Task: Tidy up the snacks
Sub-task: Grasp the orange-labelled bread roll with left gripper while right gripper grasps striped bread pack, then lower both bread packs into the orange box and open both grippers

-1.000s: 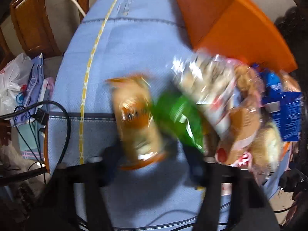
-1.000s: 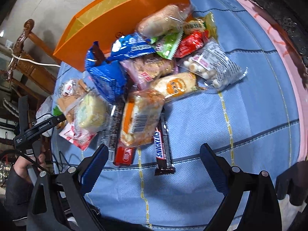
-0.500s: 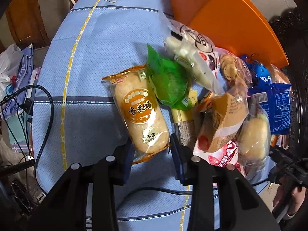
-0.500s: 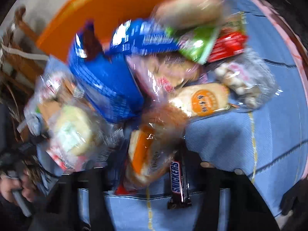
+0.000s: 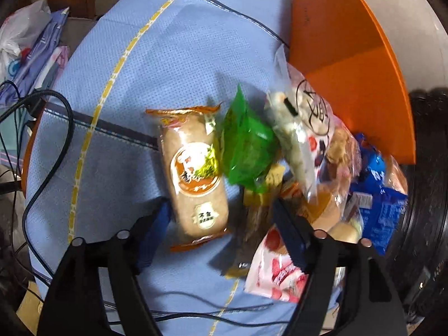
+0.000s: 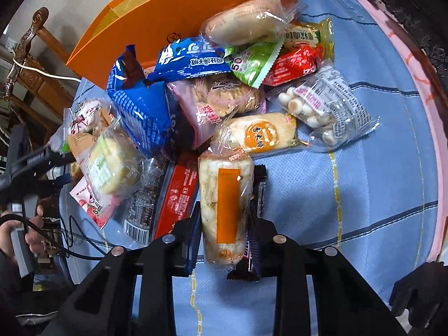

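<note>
Right tongs [image 6: 224, 225] just closed, pinching rice-cracker pack [image 6: 225, 204] (left tongs [image 5: 221, 218] spread).

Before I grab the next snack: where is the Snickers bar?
In the right wrist view the Snickers bar lies low in the centre, on the blue cloth, squeezed beside the orange-striped rice cracker pack between the right gripper's fingers.

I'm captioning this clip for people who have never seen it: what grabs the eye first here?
A jumbled heap of wrapped snacks on a blue tablecloth, backed by a big orange box at the far edge. Nearest, the right claw has just been closing and pinches a clear rice cracker pack with an orange stripe. The left claw, just opened, straddles an orange-labelled bun pack.
</note>
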Motion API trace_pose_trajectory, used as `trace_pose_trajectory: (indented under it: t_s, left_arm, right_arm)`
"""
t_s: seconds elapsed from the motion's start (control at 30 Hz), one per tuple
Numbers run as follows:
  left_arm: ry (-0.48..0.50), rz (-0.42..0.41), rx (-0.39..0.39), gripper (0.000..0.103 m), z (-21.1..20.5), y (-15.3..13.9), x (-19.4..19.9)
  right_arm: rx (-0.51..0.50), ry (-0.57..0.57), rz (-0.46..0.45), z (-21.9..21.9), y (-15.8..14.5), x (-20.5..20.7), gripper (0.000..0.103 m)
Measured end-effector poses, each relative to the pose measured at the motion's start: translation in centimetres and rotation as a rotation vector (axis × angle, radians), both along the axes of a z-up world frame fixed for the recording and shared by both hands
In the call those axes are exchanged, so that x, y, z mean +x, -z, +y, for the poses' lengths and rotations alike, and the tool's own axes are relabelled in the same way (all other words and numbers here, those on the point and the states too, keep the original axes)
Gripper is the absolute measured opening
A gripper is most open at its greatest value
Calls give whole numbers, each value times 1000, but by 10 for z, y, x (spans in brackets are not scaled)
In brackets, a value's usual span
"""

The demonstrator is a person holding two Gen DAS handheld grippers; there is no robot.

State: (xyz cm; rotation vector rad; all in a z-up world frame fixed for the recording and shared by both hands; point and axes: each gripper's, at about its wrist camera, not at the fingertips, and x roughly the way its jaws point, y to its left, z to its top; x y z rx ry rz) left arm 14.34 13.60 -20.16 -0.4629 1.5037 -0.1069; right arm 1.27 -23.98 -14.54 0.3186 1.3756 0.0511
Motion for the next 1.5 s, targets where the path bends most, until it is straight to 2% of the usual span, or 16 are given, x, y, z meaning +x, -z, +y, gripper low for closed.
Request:
trace_pose_trajectory:
  t_s: [0.03,0.07,0.1,0.23,0.3,0.47,0.53,0.67,0.87,1.0,1.13,1.27,1.43,1.47,1.5]
  left_arm:
    - [28,0,51,65,-6,-1,2]
    - [57,-1,135,54,-11,-4,3]
    - [81,-4,186,34,-15,-6,4]
    - [85,-25,185,34,-8,-20,-7]
    - [117,-76,228,34,-5,-41,-16]
    - [122,-161,256,34,0,-88,-27]
    - [120,-206,253,34,-14,-104,-41]
    - [154,-309,238,34,-42,-144,-44]
    - [233,-448,184,34,-90,-184,-16]
    - [270,-462,160,35,-129,-192,16]
    - [290,-450,128,35,-155,-187,56]
    - [293,-419,60,35,-176,-176,93]
    - [298,-385,44,36,-187,-159,116]
    - [297,-380,39,39,-189,-154,121]
    - [295,-374,36,58,-189,-151,125]
  right_arm:
    - [3,-1,-6,2,0,1,30]
    - [5,0,-14,-1,-1,1,30]
    - [6,0,-22,-1,-3,3,30]
    - [-4,11,-71,-12,-17,9,30]
    - [-3,11,-90,-17,-26,12,30]
    - [-12,-5,-160,-29,-51,22,30]
    - [-8,-12,-194,-31,-62,30,30]
    - [7,-28,-255,-43,-86,42,30]
    - [27,-39,-341,-46,-113,72,30]
    - [33,-29,-409,-52,-129,97,30]
    - [35,-22,-460,-54,-139,129,30]
    - [30,-8,-494,-54,-139,166,30]
    - [30,8,-484,-53,-128,198,32]
    - [27,21,-484,-53,-126,203,32]
    - [30,35,-475,-53,-125,205,40]
